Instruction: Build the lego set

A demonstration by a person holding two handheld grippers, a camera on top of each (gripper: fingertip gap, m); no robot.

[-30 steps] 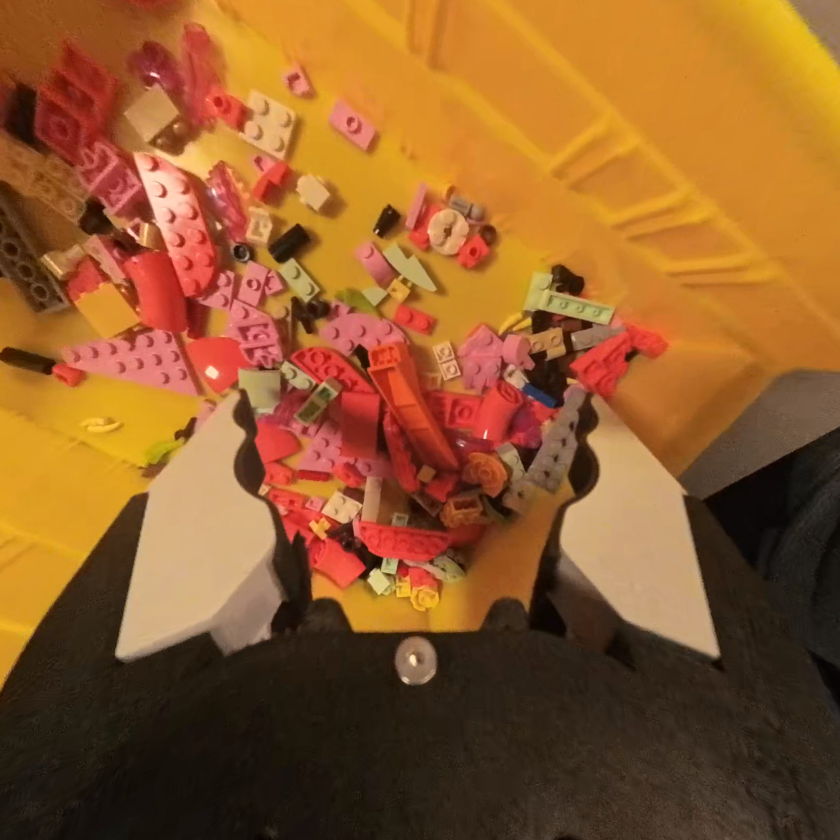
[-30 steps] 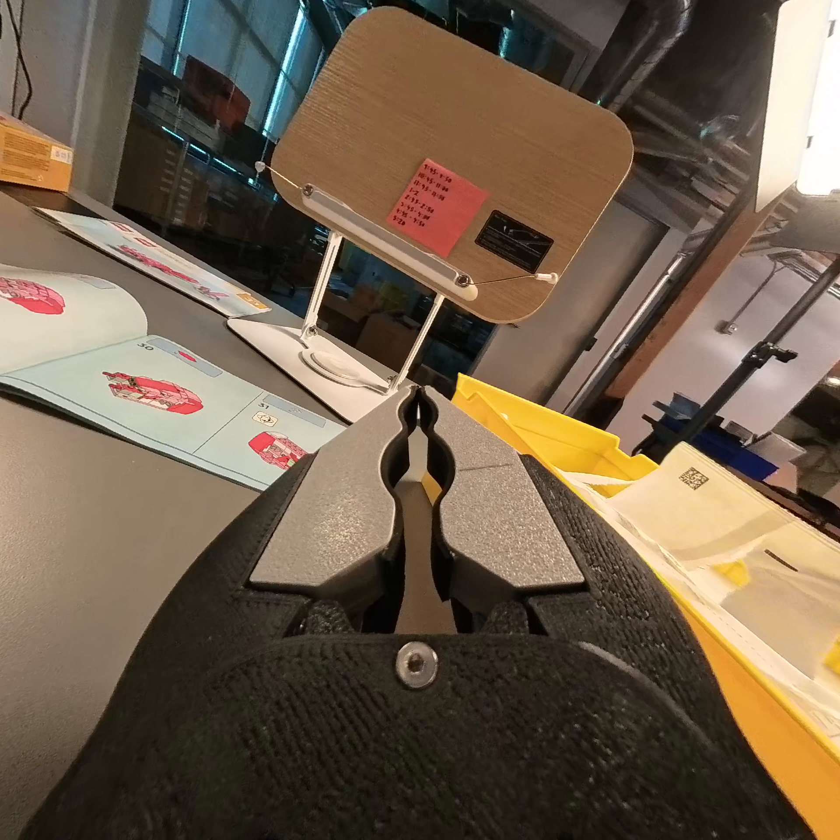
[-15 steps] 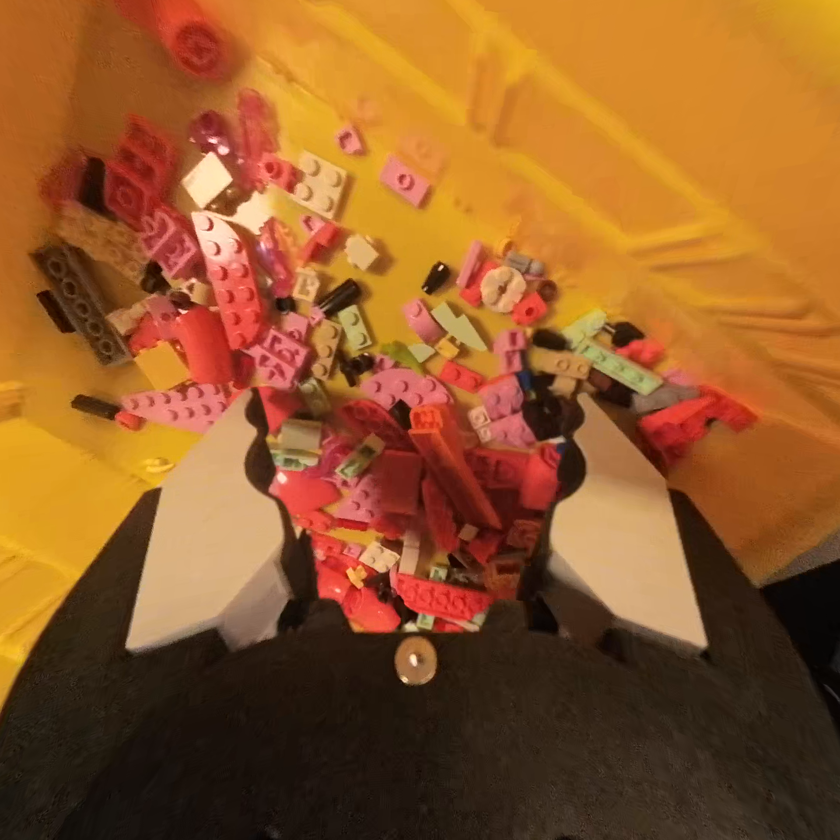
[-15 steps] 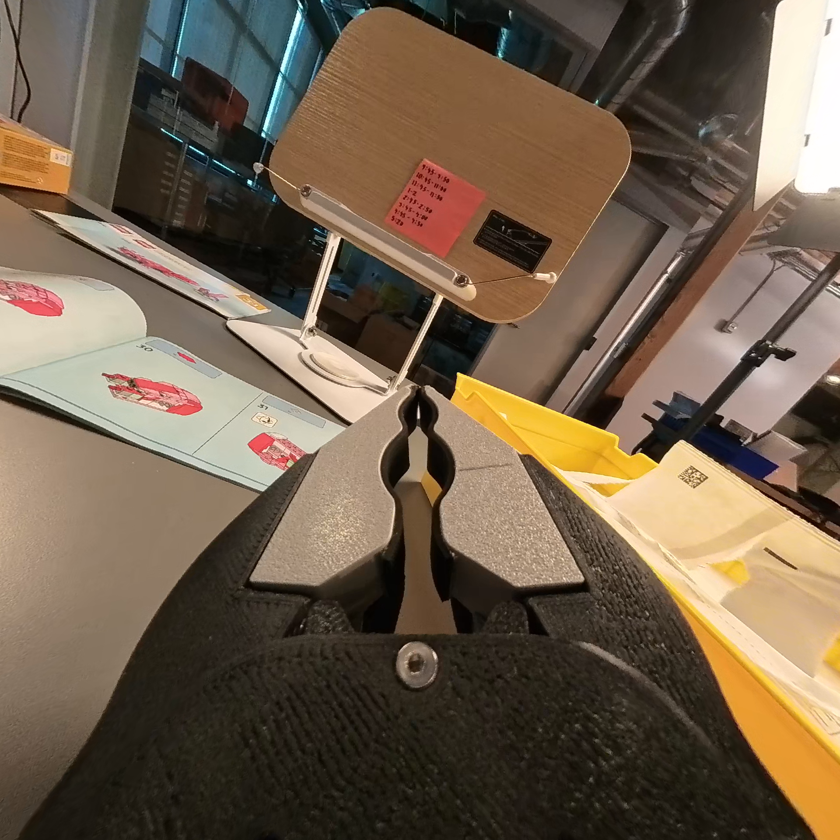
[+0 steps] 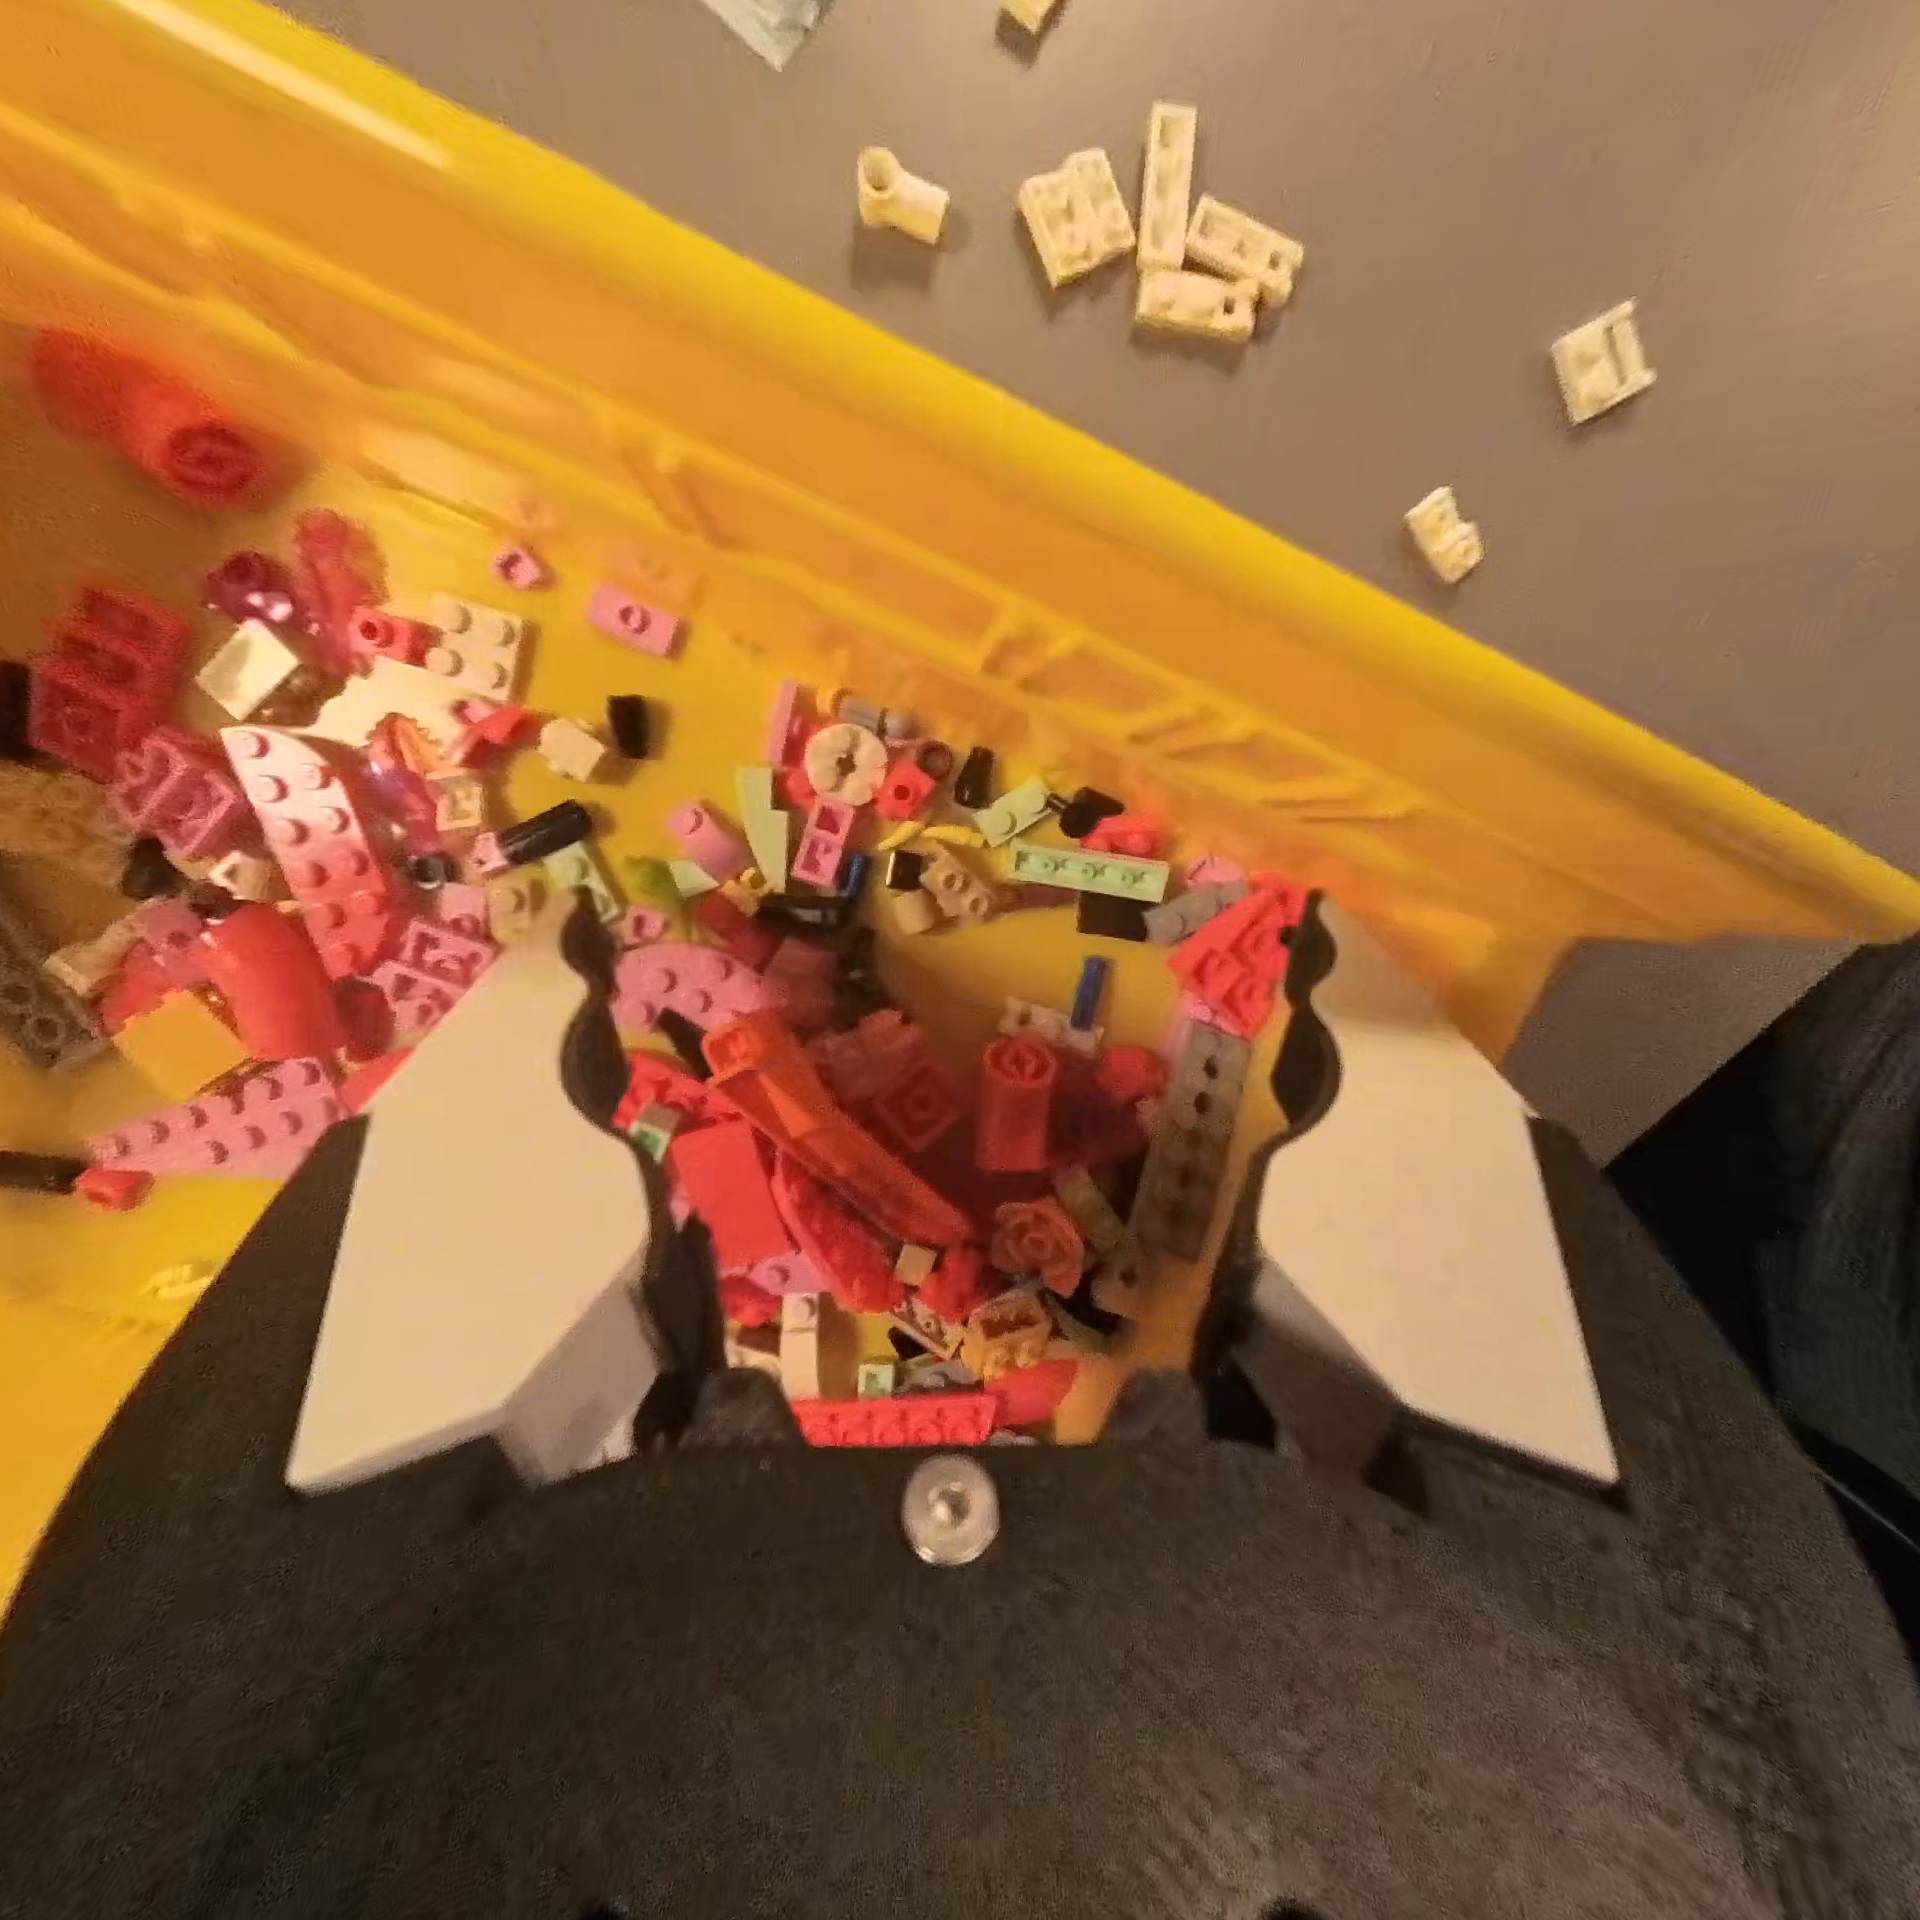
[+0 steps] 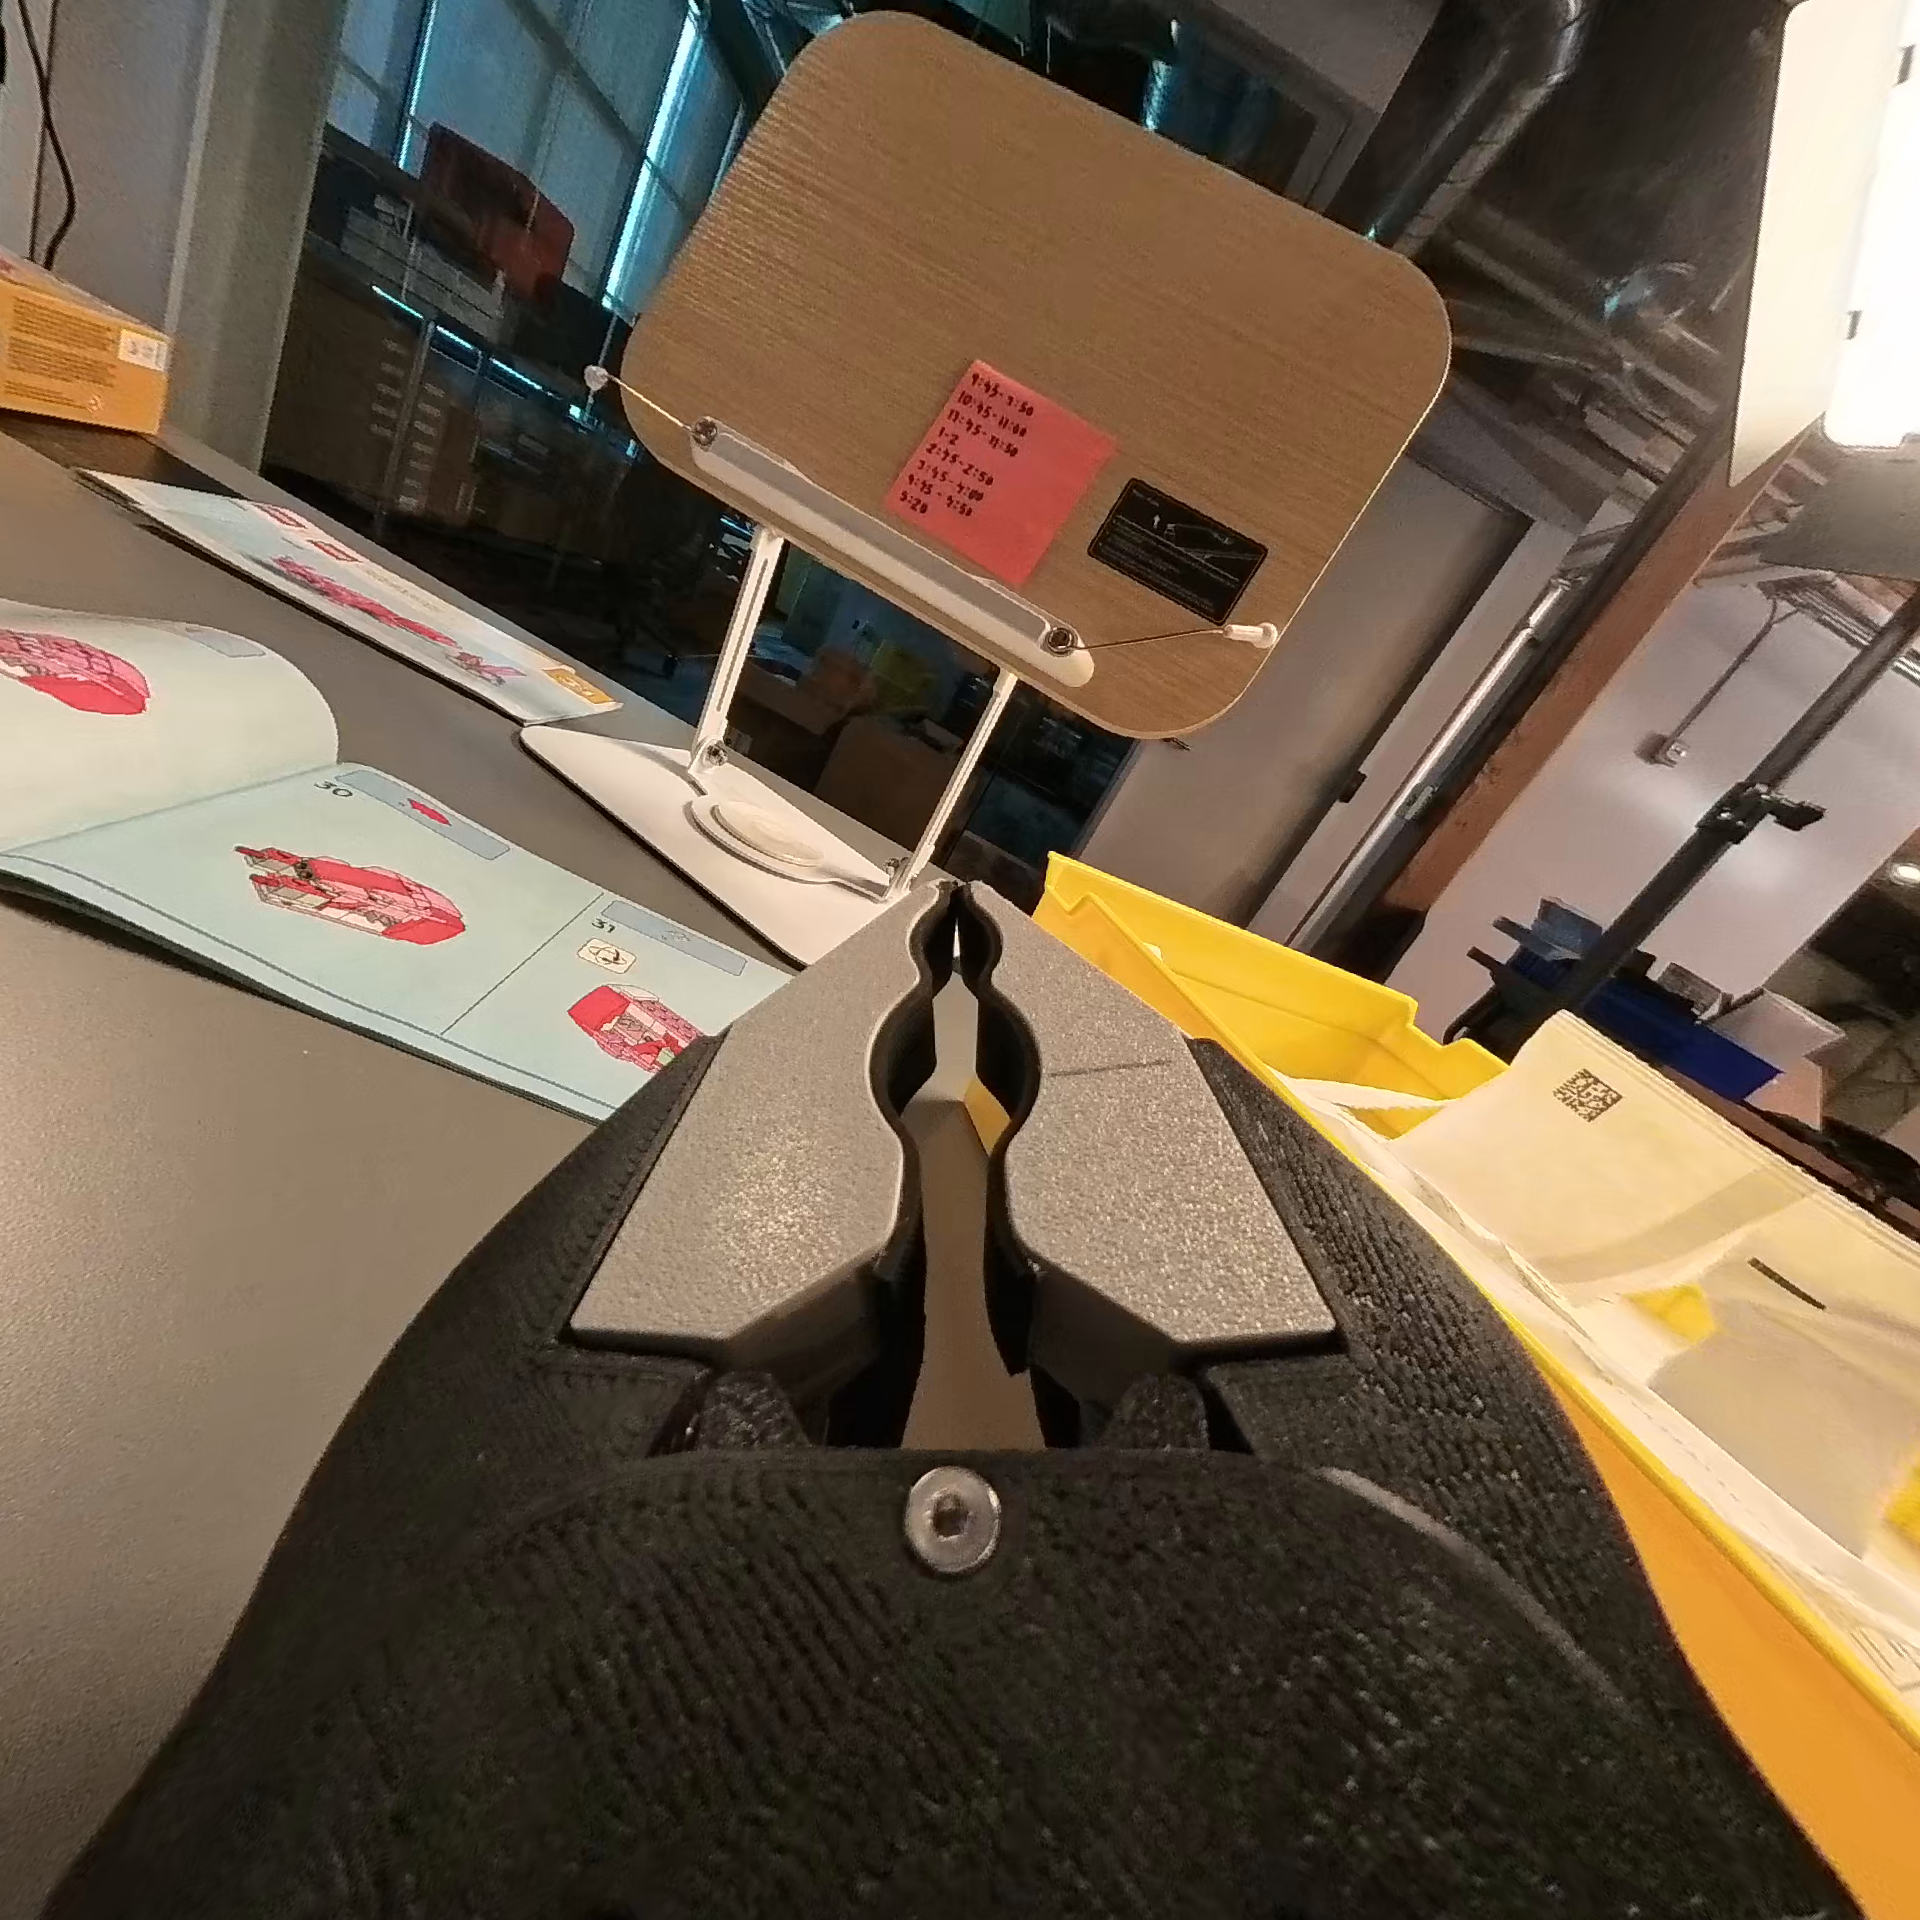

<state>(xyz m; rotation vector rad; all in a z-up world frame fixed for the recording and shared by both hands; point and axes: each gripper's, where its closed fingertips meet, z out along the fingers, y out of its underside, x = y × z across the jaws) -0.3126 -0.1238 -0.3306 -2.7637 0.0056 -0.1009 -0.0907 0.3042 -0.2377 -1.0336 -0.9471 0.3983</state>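
Over the yellow bin's [image 5: 935, 436] near corner I hold the left gripper [image 5: 940, 935], jaws spread wide and empty, above the brick heap [image 5: 894, 1143]; an orange sloped brick [image 5: 821, 1122] lies diagonally between them. My right gripper [image 6: 956, 894], clenched on nothing, rests beside the open booklet [image 6: 312, 883].

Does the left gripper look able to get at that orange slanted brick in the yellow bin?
Probably yes: the left gripper is open right above the orange brick, which lies atop the pile with nothing covering it.
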